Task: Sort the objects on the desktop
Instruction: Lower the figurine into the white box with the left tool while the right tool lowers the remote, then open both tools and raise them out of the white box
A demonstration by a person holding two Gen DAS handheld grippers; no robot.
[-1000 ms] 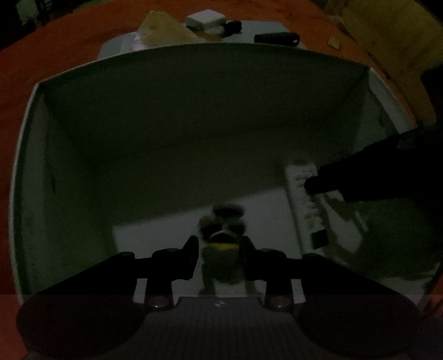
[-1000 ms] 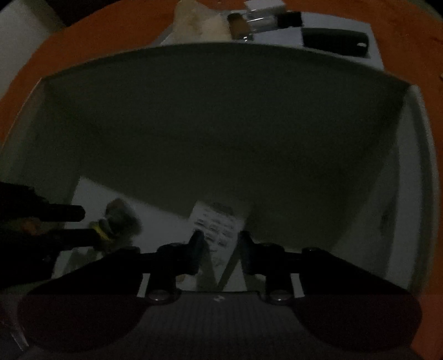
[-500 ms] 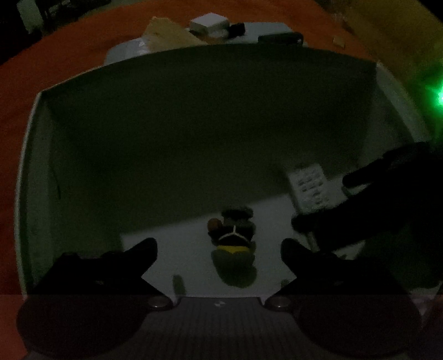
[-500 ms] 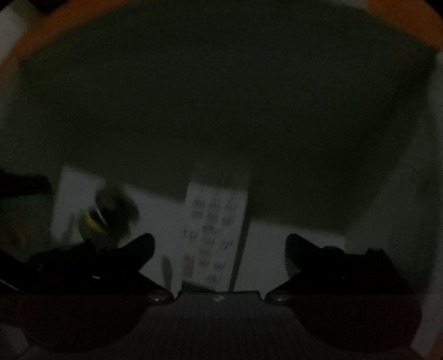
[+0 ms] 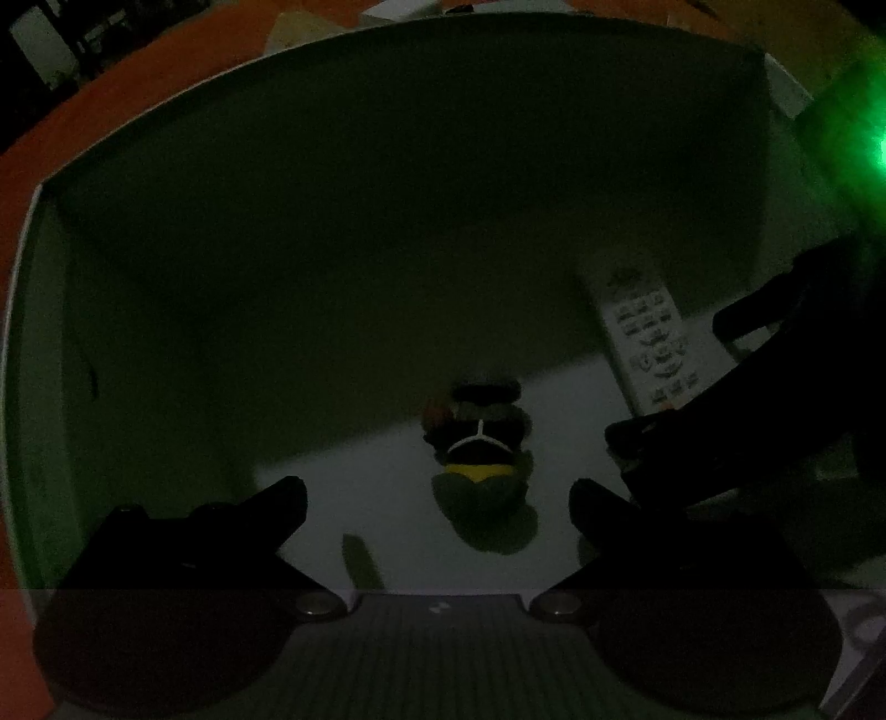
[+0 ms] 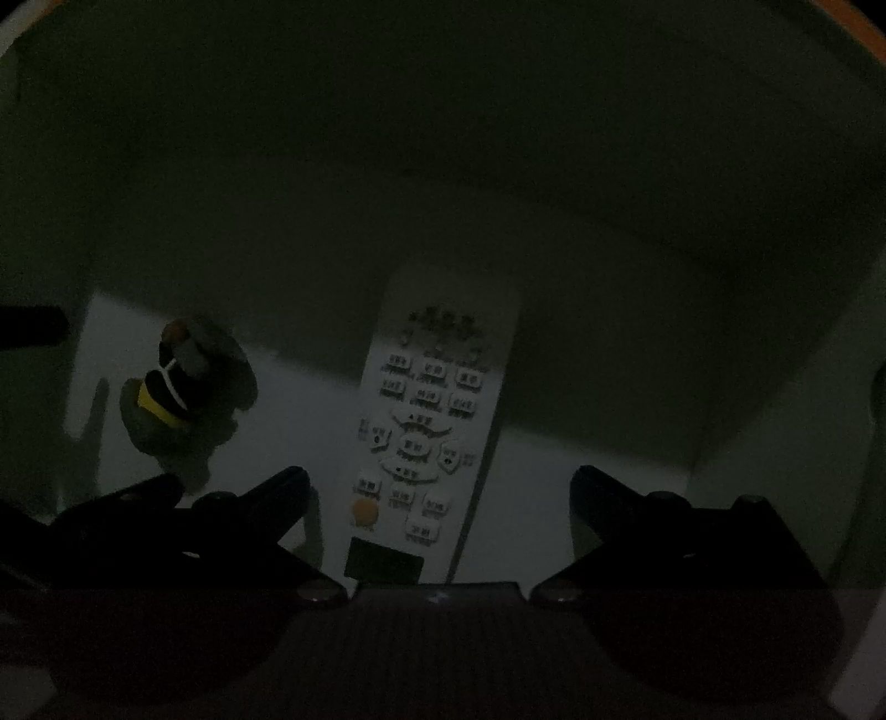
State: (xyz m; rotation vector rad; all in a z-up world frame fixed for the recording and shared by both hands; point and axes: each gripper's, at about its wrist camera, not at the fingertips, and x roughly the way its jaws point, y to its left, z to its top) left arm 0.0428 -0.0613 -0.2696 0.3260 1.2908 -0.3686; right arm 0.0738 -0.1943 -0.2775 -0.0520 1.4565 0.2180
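Both grippers reach down into a dim white box (image 5: 387,194). A small dark toy figure (image 5: 479,443) with a yellow band lies on the box floor. My left gripper (image 5: 437,490) hangs over it with its jaws opening wide, and neither pad touches the toy. A white remote control (image 6: 437,399) lies flat on the floor to the right of the toy (image 6: 177,387). My right gripper (image 6: 437,476) stands open above the remote's near end, its fingers apart from it. The right gripper's dark fingers (image 5: 720,399) cover the remote's (image 5: 648,338) near end in the left wrist view.
The box walls (image 6: 498,166) rise on all sides around both grippers. Beyond the far wall the orange table (image 5: 111,111) carries a tan object (image 5: 299,27) and a white one (image 5: 398,8). A green glare (image 5: 880,149) shines at the right edge.
The left gripper let go of the toy and the right gripper let go of the remote. Both now lie on the box floor, and both pairs of jaws spread wide.
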